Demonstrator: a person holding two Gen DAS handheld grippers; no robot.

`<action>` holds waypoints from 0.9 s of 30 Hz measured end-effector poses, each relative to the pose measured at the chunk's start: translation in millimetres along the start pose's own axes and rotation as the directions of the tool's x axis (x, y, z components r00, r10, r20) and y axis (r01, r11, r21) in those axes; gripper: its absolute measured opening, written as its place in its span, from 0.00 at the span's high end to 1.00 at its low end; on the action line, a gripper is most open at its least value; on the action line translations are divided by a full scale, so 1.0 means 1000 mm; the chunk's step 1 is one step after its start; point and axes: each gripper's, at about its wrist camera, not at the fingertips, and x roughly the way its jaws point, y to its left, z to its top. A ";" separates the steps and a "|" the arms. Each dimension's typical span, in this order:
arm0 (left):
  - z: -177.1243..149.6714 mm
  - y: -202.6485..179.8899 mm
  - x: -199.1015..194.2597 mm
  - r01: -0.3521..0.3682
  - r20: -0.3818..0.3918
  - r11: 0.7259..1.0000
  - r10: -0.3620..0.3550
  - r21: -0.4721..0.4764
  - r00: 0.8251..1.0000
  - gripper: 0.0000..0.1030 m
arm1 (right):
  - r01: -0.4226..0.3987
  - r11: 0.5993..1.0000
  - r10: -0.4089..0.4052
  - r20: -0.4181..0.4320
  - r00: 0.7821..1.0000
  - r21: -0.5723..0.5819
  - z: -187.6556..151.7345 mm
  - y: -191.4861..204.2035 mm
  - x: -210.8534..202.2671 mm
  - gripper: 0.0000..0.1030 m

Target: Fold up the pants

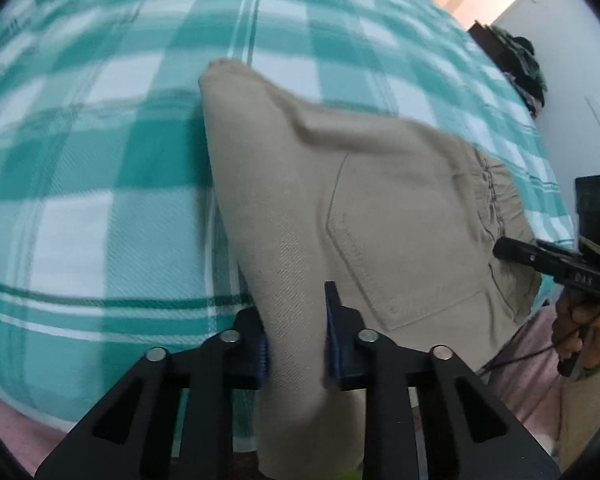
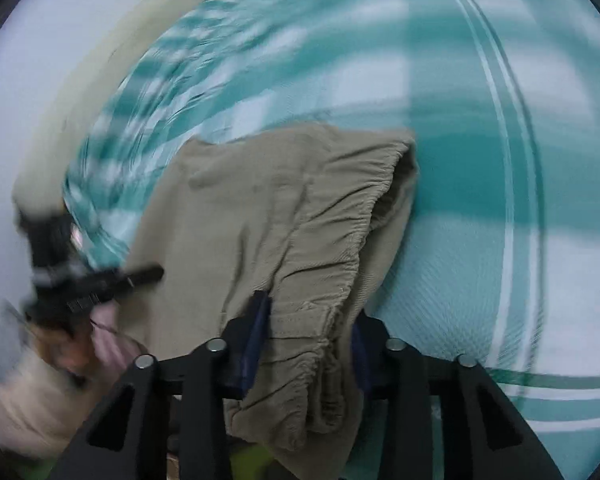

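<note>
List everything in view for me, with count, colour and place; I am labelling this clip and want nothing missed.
pants: one, beige, lying on the checked cover, back pocket up, gathered waistband toward the right gripper.
checked cover: one, teal and white, spread under the pants.
pink sheet: one, pale pink, showing below the cover's near edge.
dark clothes pile: one, dark, far corner by the wall.
left gripper: one, black with blue pads, shut on the pants' folded edge.
right gripper: one, black with blue pads, shut on the waistband.
hand: one, gripping the right gripper's handle.

Beige pants on teal-and-white checked cloth.
</note>
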 end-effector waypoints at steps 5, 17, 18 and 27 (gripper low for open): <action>0.046 -0.016 -0.046 -0.034 0.160 0.998 0.026 0.045 0.987 0.81 | 0.039 0.990 -0.018 0.158 0.987 -0.137 0.044 0.058 -0.038 0.71; 0.089 0.000 -0.031 -0.543 0.418 0.839 0.480 0.039 0.771 0.14 | 0.459 0.888 -0.453 0.207 0.867 0.023 0.121 0.006 -0.032 0.15; 0.076 0.001 -0.029 -0.544 0.412 0.838 0.483 0.037 0.773 0.08 | 0.507 0.862 -0.497 0.210 0.842 0.007 0.108 0.010 -0.032 0.14; 0.004 -0.032 -0.040 -0.475 0.348 0.879 0.436 0.030 0.830 0.04 | 0.648 0.761 -0.624 0.274 0.732 0.001 0.021 0.080 -0.040 0.03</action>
